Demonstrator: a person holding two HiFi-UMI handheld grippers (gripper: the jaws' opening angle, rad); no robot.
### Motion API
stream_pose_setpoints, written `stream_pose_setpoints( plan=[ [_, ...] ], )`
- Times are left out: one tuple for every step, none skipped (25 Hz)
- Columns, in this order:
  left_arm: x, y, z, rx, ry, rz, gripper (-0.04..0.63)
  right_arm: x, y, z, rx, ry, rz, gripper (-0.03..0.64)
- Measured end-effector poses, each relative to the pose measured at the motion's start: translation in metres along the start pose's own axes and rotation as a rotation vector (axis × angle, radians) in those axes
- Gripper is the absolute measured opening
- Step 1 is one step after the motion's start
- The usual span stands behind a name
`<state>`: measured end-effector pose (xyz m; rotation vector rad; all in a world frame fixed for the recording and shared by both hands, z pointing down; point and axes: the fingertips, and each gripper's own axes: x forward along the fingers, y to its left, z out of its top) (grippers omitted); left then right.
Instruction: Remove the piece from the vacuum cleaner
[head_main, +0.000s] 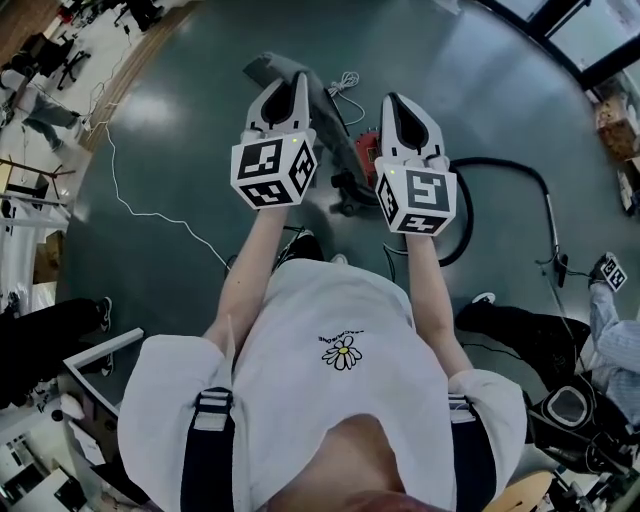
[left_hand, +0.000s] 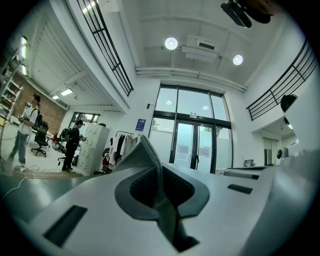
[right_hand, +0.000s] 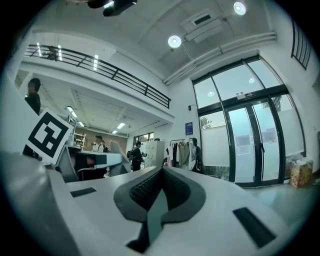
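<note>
The left gripper (head_main: 291, 88) has its jaws clamped on the grey piece (head_main: 268, 67). The piece sticks out past the tips, with its long axis forward and a little to the left. The vacuum (head_main: 361, 152) lies on the floor below, to the right of the piece. The right gripper (head_main: 400, 104), jaws together and empty, seems nearer to it. I judge the piece is already off.

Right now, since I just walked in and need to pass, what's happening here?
A person stands over the vacuum cleaner on the floor, a gripper in each hand. The left gripper is shut on a grey piece and held up. The right gripper is shut and empty beside it.
</note>
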<state>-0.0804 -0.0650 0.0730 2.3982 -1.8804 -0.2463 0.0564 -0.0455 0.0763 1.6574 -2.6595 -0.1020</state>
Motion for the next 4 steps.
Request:
stream_pose_setpoints(
  plan=[
    [-0.0012, -0.0013, 0.0002, 0.002, -0.003, -0.001, 0.018, -0.0008, 0.0014, -0.0001, -0.001, -0.003, 0.001, 0.006],
    [-0.0022, -0.0029, 0.0003, 0.006, -0.006, -0.004, 0.018, -0.0018, 0.0028, -0.0004, -0.003, -0.005, 0.002, 0.006],
    [-0.003, -0.0048, 0.0004, 0.012, -0.009, -0.007, 0.018, -0.0029, 0.0041, -0.0007, -0.006, -0.007, 0.003, 0.006],
    [-0.0038, -0.0068, 0.0005, 0.017, -0.011, -0.01, 0.018, -0.004, 0.0053, -0.0011, -0.008, -0.008, 0.004, 0.006]
  ],
)
